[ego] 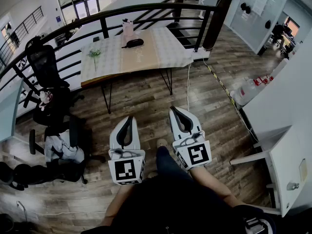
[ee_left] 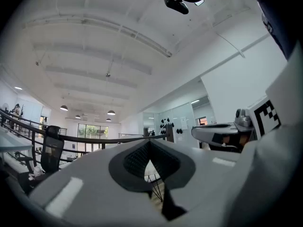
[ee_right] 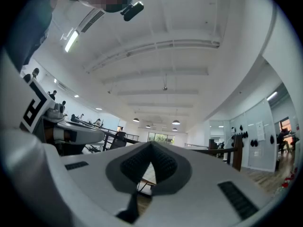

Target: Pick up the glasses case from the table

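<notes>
A dark glasses case (ego: 132,43) lies on the far table (ego: 161,57), near its back edge, beside a pale pink object (ego: 128,29). My left gripper (ego: 127,120) and right gripper (ego: 179,112) are held side by side close to the body, well short of the table, over the wooden floor. Both point towards the table and slightly upward. In the left gripper view the left gripper (ee_left: 149,143) has its jaws together with nothing between them. The right gripper (ee_right: 152,145) looks the same in its own view, shut and empty.
A small green plant (ego: 95,52) stands at the table's left end. A black railing (ego: 146,9) curves behind the table. Black office chairs (ego: 46,72) with clutter stand to the left. A white counter (ego: 287,111) and bottles (ego: 253,84) are to the right.
</notes>
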Motion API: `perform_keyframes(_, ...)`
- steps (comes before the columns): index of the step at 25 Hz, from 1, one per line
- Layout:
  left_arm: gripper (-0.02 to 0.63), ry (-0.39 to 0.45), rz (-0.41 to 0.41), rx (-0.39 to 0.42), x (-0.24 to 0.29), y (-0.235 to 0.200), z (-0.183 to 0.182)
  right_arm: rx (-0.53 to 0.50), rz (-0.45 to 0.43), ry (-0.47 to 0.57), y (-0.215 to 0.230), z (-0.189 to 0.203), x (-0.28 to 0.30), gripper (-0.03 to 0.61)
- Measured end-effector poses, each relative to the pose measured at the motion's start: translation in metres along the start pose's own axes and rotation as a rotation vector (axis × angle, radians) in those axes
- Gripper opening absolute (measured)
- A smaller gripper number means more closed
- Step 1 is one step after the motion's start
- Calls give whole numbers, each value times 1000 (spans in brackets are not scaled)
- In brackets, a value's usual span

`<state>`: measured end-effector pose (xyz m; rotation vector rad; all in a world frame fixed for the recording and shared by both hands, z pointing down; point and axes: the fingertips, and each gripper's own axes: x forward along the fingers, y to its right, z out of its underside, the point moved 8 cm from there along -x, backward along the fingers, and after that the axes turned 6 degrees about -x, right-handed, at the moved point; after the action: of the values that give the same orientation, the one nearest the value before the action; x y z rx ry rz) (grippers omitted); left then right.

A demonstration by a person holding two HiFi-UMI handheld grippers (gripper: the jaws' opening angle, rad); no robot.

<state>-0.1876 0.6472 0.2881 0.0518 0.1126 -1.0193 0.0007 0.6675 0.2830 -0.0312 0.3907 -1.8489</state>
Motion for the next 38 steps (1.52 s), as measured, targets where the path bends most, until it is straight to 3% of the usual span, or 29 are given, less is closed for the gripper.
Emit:
perform_keyframes(7,11,-11,23,-19,52,-2,23,26,-48,36,26,31,42,11)
perform_keyframes(13,11,-16,26,-19,136,-22,34,17,-101,3,70,68,115,12)
perform_keyframes(16,11,-17,-13,-36,179,-28,35,18,-126,-27,100,85,152,25)
perform_keyframes(18,11,-30,-39,-60,204,-30,37,32,-149,-65,119,95,175,88)
perform_keyframes(24,11,-13,-103,-31,268,-37,40,36,-222,13,164,115,234,121)
perform_keyframes(38,11,-26,-139,-26,333,-38,50,97,-243,24,213,146,284,121)
